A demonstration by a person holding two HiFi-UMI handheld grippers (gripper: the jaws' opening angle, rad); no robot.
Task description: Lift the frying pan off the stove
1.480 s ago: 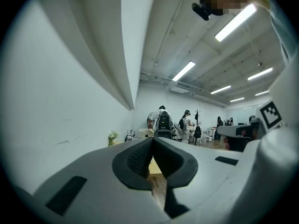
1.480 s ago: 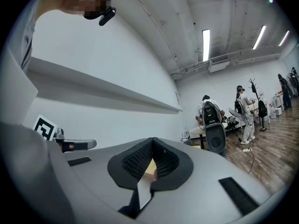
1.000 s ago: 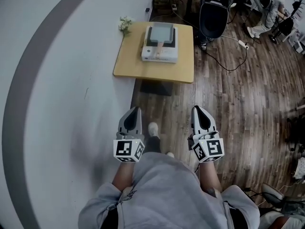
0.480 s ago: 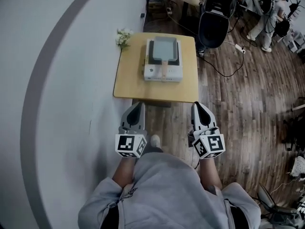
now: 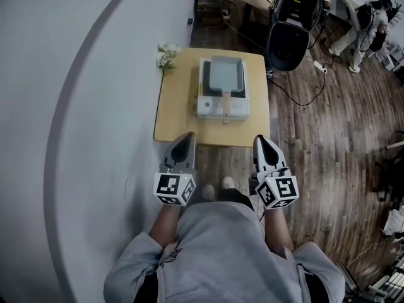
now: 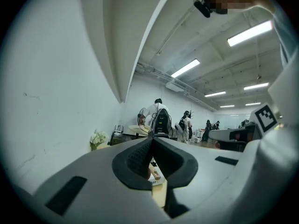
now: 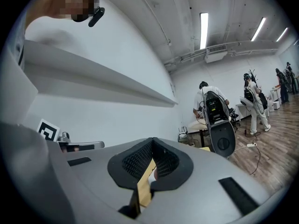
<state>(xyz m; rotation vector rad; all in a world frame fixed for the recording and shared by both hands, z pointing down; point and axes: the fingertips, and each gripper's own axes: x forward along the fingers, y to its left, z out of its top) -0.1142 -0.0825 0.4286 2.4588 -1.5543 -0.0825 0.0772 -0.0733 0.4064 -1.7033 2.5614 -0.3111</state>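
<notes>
A square grey frying pan (image 5: 226,73) sits on a white portable stove (image 5: 222,103), its wooden handle (image 5: 225,106) pointing toward me. The stove stands on a small wooden table (image 5: 178,109). My left gripper (image 5: 185,141) hangs shut just before the table's near edge, left of the stove. My right gripper (image 5: 262,143) is shut too, near the table's front right corner. Neither touches the pan. In the left gripper view the closed jaws (image 6: 152,141) hide most of the stove; only a bit of the handle (image 6: 154,172) shows. The right gripper view shows its own shut gripper (image 7: 153,143) and the table edge (image 7: 145,181).
A small bunch of white flowers (image 5: 166,55) stands at the table's far left corner. A white wall runs along the left. A black chair (image 5: 289,40) and cables lie beyond the table on the wood floor. People stand at the far right (image 5: 369,17).
I have stepped toward the table: it has come nearer in the head view, and both shut grippers now reach its front edge.
</notes>
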